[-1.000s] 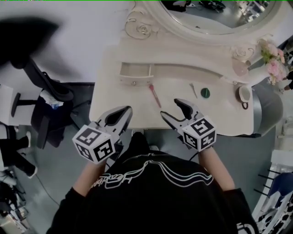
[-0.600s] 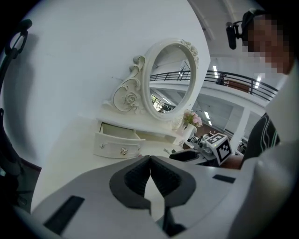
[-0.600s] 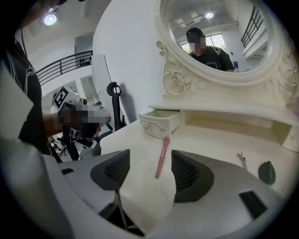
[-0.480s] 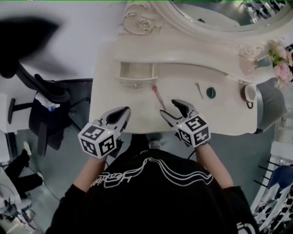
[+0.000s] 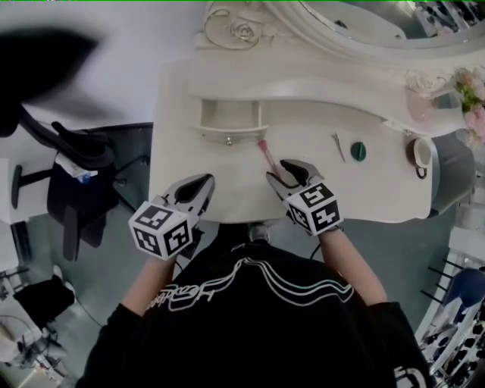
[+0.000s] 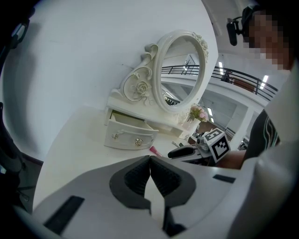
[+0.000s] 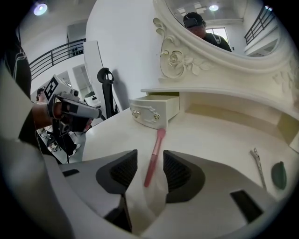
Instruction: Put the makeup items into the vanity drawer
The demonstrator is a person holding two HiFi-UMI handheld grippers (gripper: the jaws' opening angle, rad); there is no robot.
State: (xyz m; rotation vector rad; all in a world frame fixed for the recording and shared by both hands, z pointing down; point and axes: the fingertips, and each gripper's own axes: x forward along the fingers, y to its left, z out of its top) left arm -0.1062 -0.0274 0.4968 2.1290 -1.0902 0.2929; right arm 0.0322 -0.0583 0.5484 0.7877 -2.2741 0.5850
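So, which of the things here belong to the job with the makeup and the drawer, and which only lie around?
For the job:
- pink makeup brush
- open drawer
- probably also the thin metal tool and the small green round item

Only lying around:
- cup
- flowers
- mirror
- office chair

Oval mirror (image 5: 379,19) at back – pink flowers (image 5: 474,98) right, black chair (image 5: 76,182) left.

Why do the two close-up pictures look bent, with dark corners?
Left gripper view: a wide-angle lens bows the mirror and darkens the corners; the mosaic patch was added afterwards. Right gripper view: same bowing, dark rim, a lamp glaring upper left. Head view: flatter, evenly lit.
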